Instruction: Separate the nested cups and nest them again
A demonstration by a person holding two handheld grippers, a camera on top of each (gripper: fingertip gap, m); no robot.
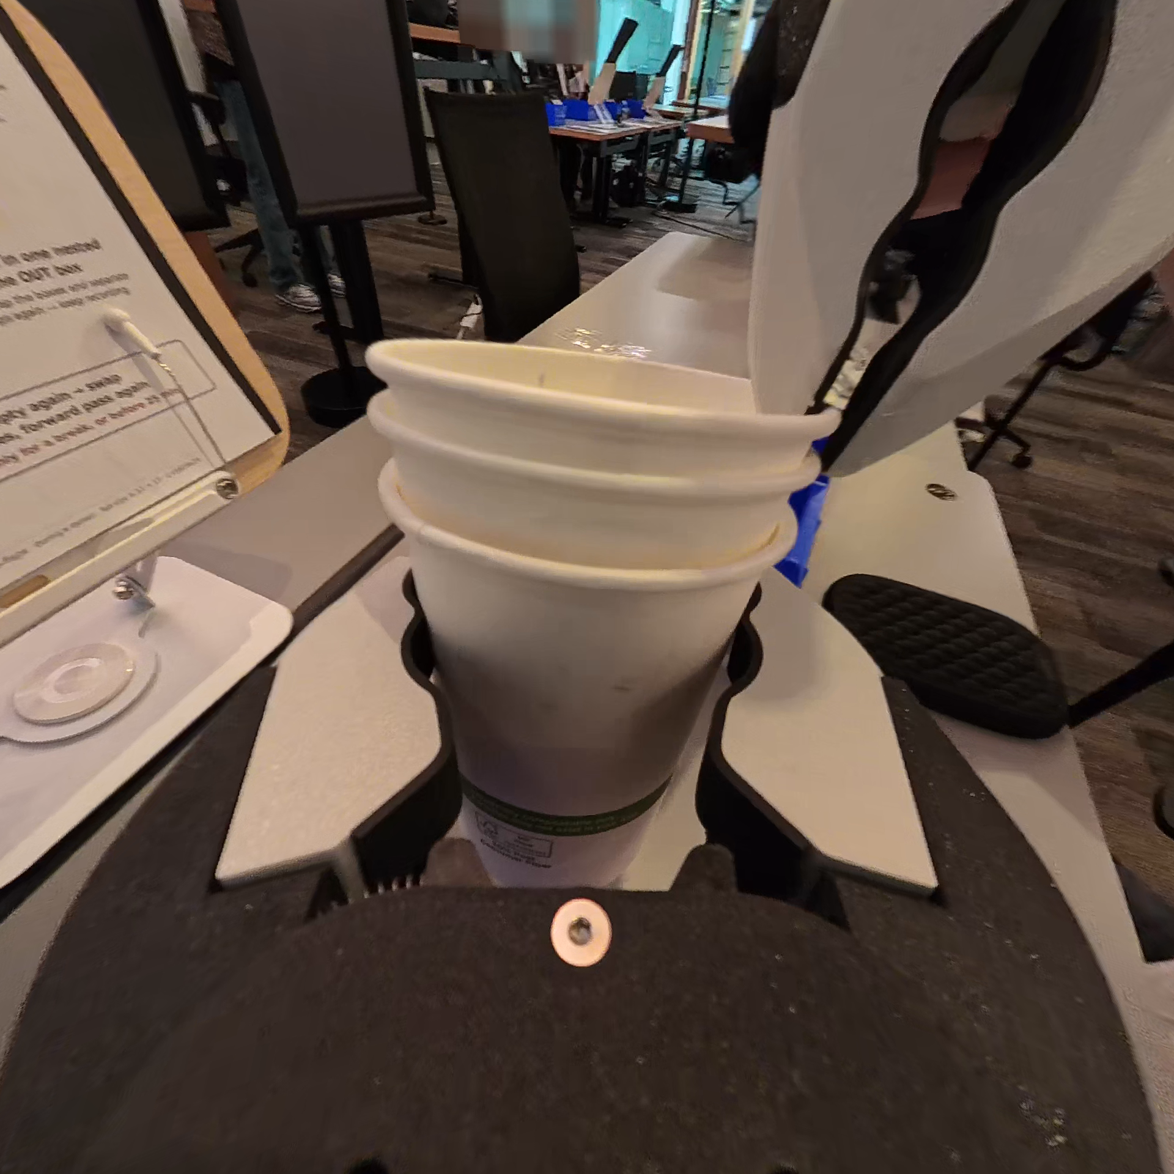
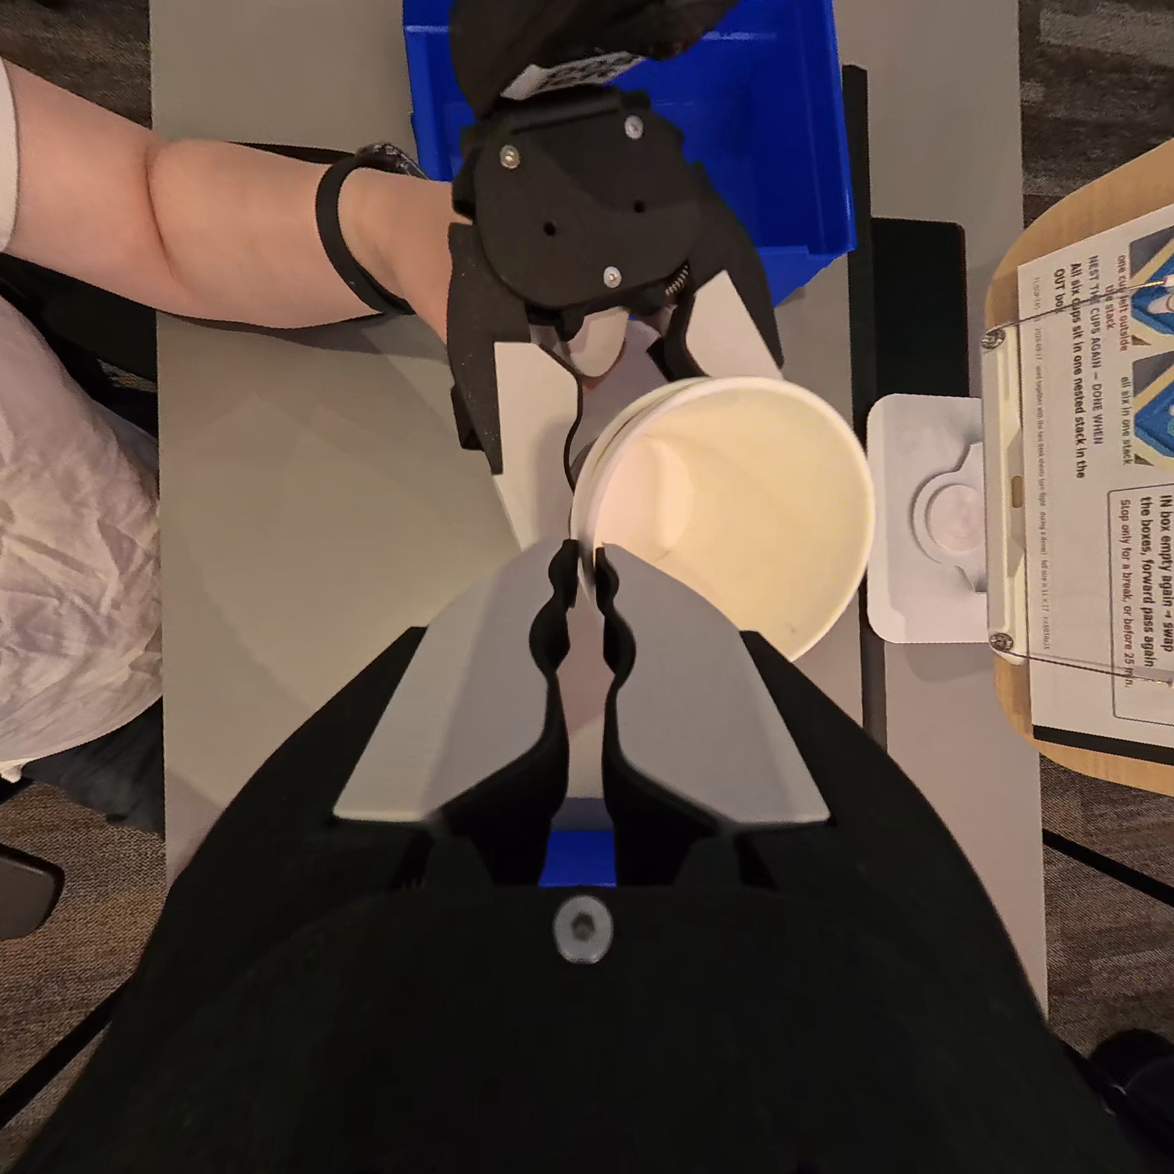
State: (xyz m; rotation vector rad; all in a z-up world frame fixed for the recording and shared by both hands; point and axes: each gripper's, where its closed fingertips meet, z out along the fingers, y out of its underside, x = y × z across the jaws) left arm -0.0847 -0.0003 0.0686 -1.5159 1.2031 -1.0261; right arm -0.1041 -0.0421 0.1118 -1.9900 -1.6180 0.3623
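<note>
1. The lower wall of the nested paper cups (image 1: 581, 641) is clamped by the left gripper (image 1: 581, 692), so the stack is anchored above the desk (image 1: 330, 737).
2. The top cup's rim (image 2: 587, 553) is pinched by the nearly closed right gripper (image 2: 587, 562), apparently so that cup can be pulled free.
3. Behind the stack, a blue bin (image 2: 788, 159) is seen, presumably for separated cups.

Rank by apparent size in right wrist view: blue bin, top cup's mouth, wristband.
1. Blue bin, though partly hidden.
2. Cup mouth, nearer the camera, so unsure against the bin.
3. Wristband.
</note>
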